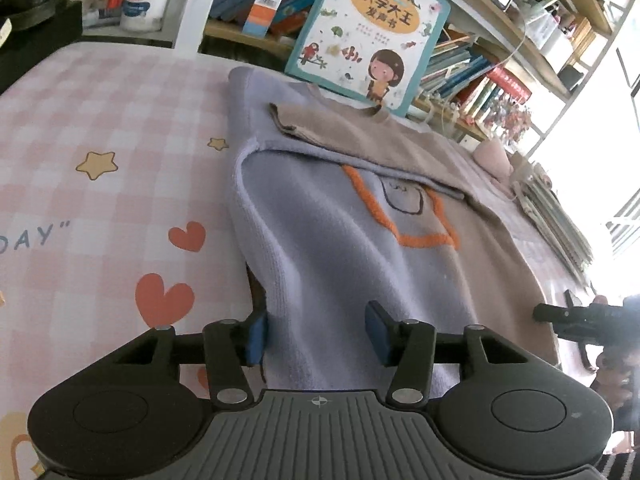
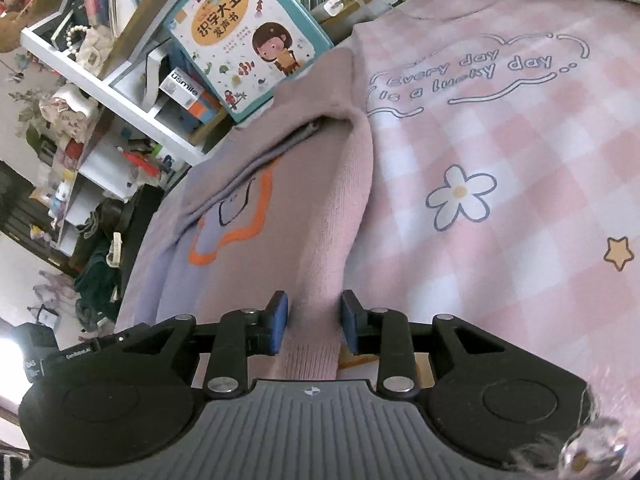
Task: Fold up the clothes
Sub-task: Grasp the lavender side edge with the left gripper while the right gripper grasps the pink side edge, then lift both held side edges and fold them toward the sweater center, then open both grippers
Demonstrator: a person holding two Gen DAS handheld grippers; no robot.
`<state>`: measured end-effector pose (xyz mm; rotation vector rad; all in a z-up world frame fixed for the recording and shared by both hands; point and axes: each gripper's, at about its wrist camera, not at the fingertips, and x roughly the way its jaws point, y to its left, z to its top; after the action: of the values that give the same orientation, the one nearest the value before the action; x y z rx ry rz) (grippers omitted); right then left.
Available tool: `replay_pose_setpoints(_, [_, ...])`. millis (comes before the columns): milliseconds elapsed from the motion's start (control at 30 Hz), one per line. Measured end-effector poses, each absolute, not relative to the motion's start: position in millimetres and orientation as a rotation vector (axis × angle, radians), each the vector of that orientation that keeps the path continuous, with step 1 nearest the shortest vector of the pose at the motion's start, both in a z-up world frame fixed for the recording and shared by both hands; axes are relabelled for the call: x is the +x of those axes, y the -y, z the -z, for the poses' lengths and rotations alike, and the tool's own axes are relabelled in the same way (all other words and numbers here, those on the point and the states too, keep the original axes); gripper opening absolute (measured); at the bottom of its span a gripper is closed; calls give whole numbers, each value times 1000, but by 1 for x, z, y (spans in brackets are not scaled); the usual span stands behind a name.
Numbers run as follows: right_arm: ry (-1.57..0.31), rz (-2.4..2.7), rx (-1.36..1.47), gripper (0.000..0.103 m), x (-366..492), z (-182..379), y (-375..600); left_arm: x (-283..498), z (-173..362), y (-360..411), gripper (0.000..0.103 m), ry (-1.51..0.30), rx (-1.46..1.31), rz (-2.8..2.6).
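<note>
A: Where does the left tool [image 1: 318, 330] stand?

B: Its jaws are parted wide, low over the near hem of the sweater [image 1: 340, 248]. The lavender knit lies between the blue pads [image 1: 378, 332], but they do not press on it.

A: And the right tool [image 2: 313, 322]?

B: Narrower, yet also apart. A folded-in sleeve [image 2: 332, 216] runs straight between its pads; the cloth sits loose in the gap, or at most brushes them.

A: Where is the garment itself?

B: Flat on the tabletop [image 1: 100, 152], which is covered by a pink checked cloth printed with hearts, stars, a daisy [image 2: 460, 196] and the line "every day is a lucky day" [image 2: 472, 72]. The sweater is half lavender, half beige-pink, with an orange outline stitched on the chest [image 1: 404, 216]. Both sleeves are turned in over the body.

A: And behind it?

B: A children's picture book [image 1: 370, 32] with a cartoon girl leans upright at the far edge, just past the collar. Behind that, crowded wooden and white shelves [image 1: 520, 60] of books, boxes and trinkets. A white canister with a green lid [image 1: 146, 4] stands far left, and bright window light washes out the right side.
</note>
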<state>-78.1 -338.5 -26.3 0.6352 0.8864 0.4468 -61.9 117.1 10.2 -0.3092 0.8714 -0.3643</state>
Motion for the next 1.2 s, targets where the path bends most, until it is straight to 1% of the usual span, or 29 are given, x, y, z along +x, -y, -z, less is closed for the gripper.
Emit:
replay_pose_setpoints(67, [-888,-451,638,28,-78,27,337,-61,-9,-117,46,-864,-320,361])
replay_pose_setpoints(100, [-890,-452,633,24,-77,27,336,-60,-9,-117,37,-861,-326,359])
replay_pose_setpoints(133, [-894,-451,622,18,-75,27,333,-59,-8,-117,15,-862,-321,351])
replay_pose_setpoints(167, [-887,-454,611,16,-74,25,332,-59,-9,-117,10,-851,-329,352])
replay_pose_setpoints(233, [-848,-471,589,14,-74,16,330,-58,-12,-119,8,-829,-346,356])
replay_pose_setpoints(333, [-744,-540,650,13,-78,-4,338,-59,-22,-128,8,-777,-397,366])
replay_pose_setpoints(400, [-718,-561,675,13,-79,-11,342,-59,-25,-134,8,-758,-419,363])
replay_pose_setpoints(600, [-873,-503,604,14,-73,9,332,-59,-12,-134,9,-840,-399,365])
replay_pose_setpoints(667, [-892,-490,599,16,-76,14,331,-62,-9,-136,9,-861,-402,370])
replay_pose_setpoints(767, [-906,-475,604,21,-82,20,332,-67,-5,-140,14,-891,-420,390])
replay_pose_setpoints(833, [-918,-474,608,23,-86,24,333,-70,-3,-142,21,-904,-432,405])
replay_pose_setpoints(933, [-920,-476,616,23,-91,28,333,-73,0,-142,23,-910,-445,425])
replay_pose_setpoints(1000, [-916,-475,617,22,-91,27,333,-73,1,-140,21,-905,-430,427])
replay_pose_setpoints(1033, [-917,-474,611,16,-91,27,332,-73,1,-139,13,-903,-422,429])
replay_pose_setpoints(1067, [-921,-473,602,14,-91,27,331,-73,1,-138,8,-901,-415,430])
replay_pose_setpoints(1200, [-906,-502,611,12,-98,21,334,-79,3,-147,7,-884,-499,500])
